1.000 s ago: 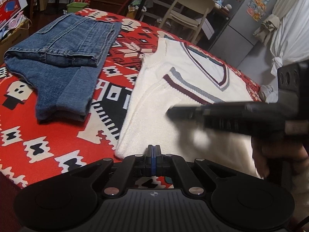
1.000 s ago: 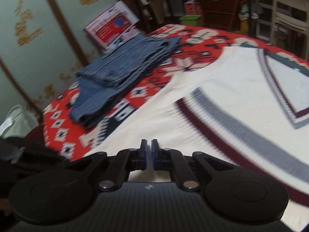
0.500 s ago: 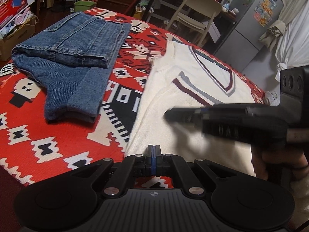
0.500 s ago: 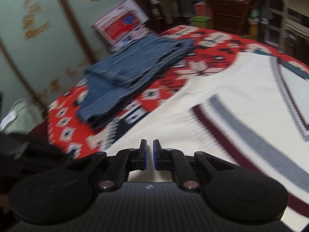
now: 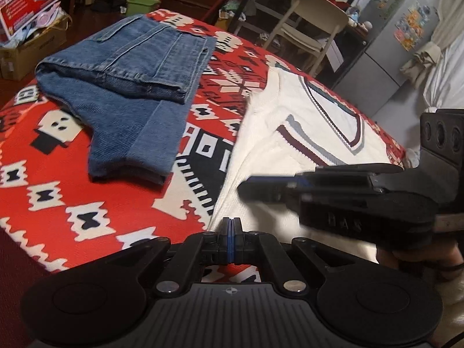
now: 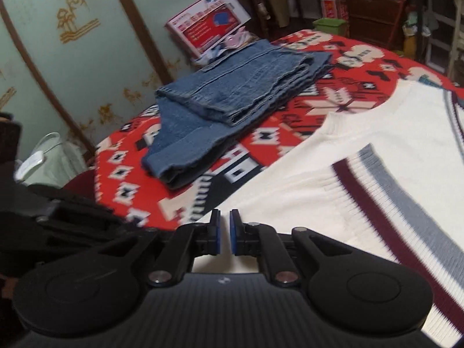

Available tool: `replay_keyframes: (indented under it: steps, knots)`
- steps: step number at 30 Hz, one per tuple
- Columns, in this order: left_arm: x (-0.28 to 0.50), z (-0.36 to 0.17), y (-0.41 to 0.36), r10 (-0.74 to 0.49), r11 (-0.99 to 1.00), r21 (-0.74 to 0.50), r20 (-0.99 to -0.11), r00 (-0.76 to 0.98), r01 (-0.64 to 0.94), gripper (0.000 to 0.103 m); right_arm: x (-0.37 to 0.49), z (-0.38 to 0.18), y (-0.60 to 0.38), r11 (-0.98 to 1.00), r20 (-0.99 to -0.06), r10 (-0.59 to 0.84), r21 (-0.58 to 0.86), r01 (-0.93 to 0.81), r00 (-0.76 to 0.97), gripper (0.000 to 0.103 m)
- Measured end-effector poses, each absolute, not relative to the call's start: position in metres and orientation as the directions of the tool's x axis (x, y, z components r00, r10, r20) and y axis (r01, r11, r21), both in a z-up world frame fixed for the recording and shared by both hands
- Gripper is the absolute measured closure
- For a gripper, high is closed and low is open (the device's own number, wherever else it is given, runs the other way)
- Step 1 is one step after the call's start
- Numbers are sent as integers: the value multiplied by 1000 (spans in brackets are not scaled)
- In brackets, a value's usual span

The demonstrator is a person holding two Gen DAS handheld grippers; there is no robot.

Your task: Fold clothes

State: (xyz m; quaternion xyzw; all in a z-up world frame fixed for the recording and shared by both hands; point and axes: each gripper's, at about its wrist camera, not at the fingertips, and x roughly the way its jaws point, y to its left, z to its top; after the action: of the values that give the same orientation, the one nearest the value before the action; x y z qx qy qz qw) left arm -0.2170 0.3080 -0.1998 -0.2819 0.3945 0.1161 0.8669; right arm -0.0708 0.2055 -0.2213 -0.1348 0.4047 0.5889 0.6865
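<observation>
The left gripper (image 5: 231,233) has its two fingers pressed flat together, blue pads meeting with no gap, and nothing is caught between them. Just past those fingertips lies the near edge of a white sweater (image 5: 272,142), spread flat on a red patterned blanket (image 5: 58,203); the sweater runs ahead and to the right of the fingers, with a dark red and grey stripe across it and a V-shaped neck farther off. Ahead and to the left of the fingers, apart from the sweater, sits a pair of folded jeans (image 5: 130,87), with a strip of blanket showing between the two garments. The right gripper (image 5: 249,187) reaches in from the right of the left fingers, level above the sweater's near part, and a hand (image 5: 420,264) shows beneath its body. From the right wrist view, the right gripper (image 6: 225,235) has its fingers slightly parted, a narrow gap between the blue pads, holding nothing. The sweater (image 6: 362,159) fills the space ahead and right of these fingers, its striped band (image 6: 385,191) slanting off to the right, and the jeans (image 6: 232,101) lie ahead and to the left on the blanket (image 6: 333,58). A white chair (image 5: 313,20) stands beyond the blanket's far edge.
</observation>
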Motion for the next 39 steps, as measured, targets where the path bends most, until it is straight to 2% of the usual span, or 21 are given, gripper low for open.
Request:
replay_keyframes:
  steps: [4, 7, 8, 18, 26, 34, 39]
  knots:
    - [-217, -199, 307, -16, 820, -387, -752, 659, -421, 100, -43, -219, 203, 406, -717, 687, 244, -881, 118, 100]
    - [-216, -199, 305, -9, 828, -374, -754, 657, -417, 100, -25, -218, 196, 465, -705, 689, 250, -849, 170, 98]
    - [-216, -199, 305, -9, 830, -372, -754, 657, -416, 100, -22, -216, 192, 467, -700, 695, 265, -844, 166, 96]
    - [-209, -190, 286, -35, 872, -346, -750, 661, -347, 101, -70, -217, 167, 323, -700, 714, 347, -881, -14, 95]
    - [-197, -191, 268, -68, 898, -327, -762, 644, -293, 101, -33, -215, 139, 489, -689, 704, 296, -821, 170, 95]
    - [-194, -191, 261, -76, 907, -317, -771, 632, -278, 101, -67, -219, 137, 338, -681, 732, 375, -863, -9, 93]
    - [-191, -190, 255, -91, 911, -321, -770, 632, -260, 101, -58, -215, 127, 399, -691, 720, 338, -852, 63, 94]
